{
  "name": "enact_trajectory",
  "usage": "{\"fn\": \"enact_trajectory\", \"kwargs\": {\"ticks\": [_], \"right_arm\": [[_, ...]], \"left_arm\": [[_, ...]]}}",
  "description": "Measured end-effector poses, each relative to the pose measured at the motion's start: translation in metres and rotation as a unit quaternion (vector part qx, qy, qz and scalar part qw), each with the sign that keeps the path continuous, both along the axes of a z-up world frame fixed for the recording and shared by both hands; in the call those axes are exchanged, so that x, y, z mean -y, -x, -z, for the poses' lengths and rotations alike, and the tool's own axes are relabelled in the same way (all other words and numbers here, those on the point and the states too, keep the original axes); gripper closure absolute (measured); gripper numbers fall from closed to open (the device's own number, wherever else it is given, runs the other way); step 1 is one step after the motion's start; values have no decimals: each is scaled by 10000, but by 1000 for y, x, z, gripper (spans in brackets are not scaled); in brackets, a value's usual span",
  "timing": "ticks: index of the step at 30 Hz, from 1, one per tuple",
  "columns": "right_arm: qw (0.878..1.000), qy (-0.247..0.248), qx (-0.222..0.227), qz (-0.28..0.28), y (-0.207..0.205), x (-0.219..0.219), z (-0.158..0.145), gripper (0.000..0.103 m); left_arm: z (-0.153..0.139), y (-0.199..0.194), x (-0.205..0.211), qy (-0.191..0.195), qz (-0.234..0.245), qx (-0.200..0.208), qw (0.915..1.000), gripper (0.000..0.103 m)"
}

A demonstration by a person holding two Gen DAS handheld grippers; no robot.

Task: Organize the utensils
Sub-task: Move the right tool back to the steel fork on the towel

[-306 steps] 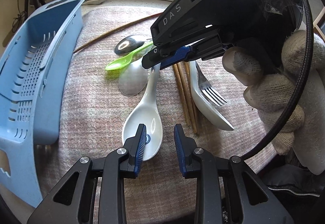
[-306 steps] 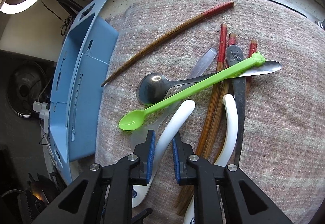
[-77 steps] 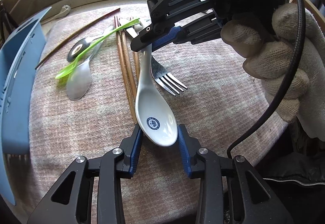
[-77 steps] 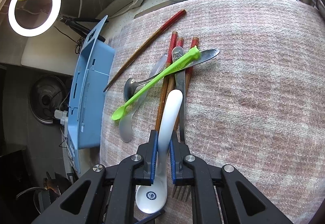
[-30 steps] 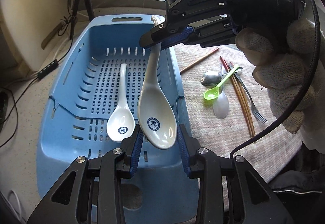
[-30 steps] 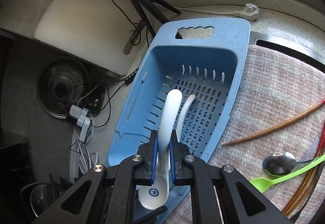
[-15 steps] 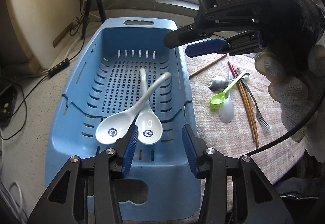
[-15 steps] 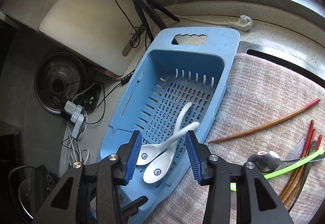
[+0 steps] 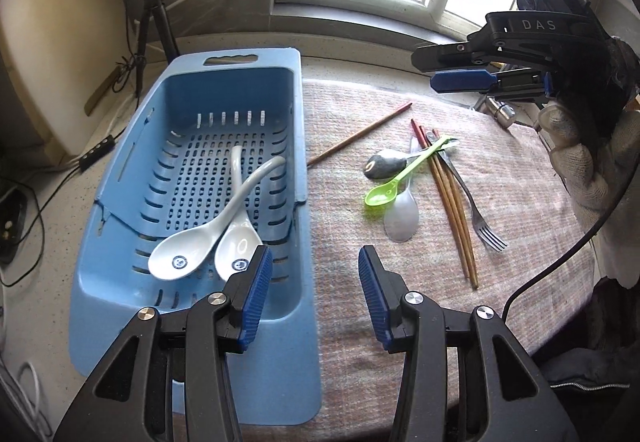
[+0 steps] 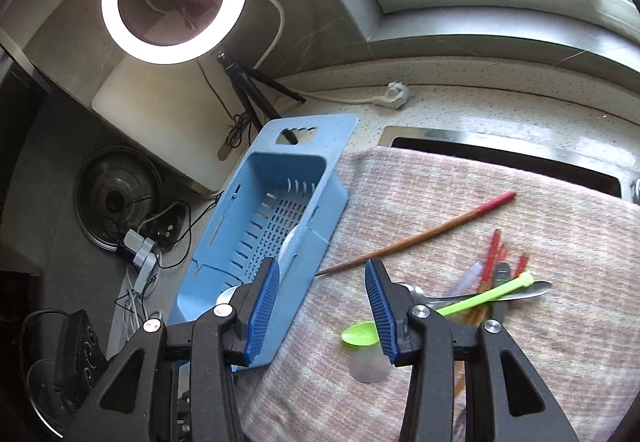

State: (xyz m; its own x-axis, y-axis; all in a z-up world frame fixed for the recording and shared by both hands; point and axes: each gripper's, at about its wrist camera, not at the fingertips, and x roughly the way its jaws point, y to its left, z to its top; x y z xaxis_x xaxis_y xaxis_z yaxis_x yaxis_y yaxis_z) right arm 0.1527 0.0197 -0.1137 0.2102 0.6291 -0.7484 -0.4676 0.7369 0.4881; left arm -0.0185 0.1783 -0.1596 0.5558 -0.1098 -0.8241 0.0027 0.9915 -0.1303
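Basket (image 9: 100, 250): blue slotted plastic, on the counter at the cloth's 9 o'clock edge, cut-out handle at 12 o'clock.
Basket contents: two white ceramic spoons (image 9: 188, 250), crossed, bowls toward 6 o'clock, handles toward 12 to 1 o'clock; one handle lies over the other.
Cloth (image 9: 520, 209): pinkish woven mat carrying the loose utensils.
Loose utensils: green plastic spoon (image 9: 404, 175), metal spoon (image 9: 386, 165), clear spoon (image 9: 401, 219), fork (image 9: 478, 213), chopsticks (image 9: 450, 201); one chopstick lies apart toward 11 o'clock.
Left gripper (image 9: 315, 292): jaws spread, nothing between, above the basket's near right wall.
Right gripper (image 10: 322, 312): jaws spread, empty, over the basket-cloth border.
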Motion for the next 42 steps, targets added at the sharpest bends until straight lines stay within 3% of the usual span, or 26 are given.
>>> {"fn": "enact_trajectory", "kwargs": {"ticks": [7, 16, 24, 33, 42], "right_arm": [[9990, 205, -98, 381, -10, 61, 8, 62], [9947, 524, -668, 578, -14, 98, 48, 62], [9920, 938, -818, 230, -12, 80, 79, 73], [9862, 1469, -768, 33, -21, 53, 102, 82], [9817, 1774, -696, -52, -20, 46, 106, 87]], "left_arm": [[4, -4, 32, 86, 278, -19, 9996, 59], [10, -15, 76, 147, 638, -82, 9978, 59], [20, -22, 101, 168, 809, -217, 9963, 59], [19, -19, 99, 171, 716, -215, 9971, 59], [18, -16, 93, 211, 632, -212, 9976, 59]]}}
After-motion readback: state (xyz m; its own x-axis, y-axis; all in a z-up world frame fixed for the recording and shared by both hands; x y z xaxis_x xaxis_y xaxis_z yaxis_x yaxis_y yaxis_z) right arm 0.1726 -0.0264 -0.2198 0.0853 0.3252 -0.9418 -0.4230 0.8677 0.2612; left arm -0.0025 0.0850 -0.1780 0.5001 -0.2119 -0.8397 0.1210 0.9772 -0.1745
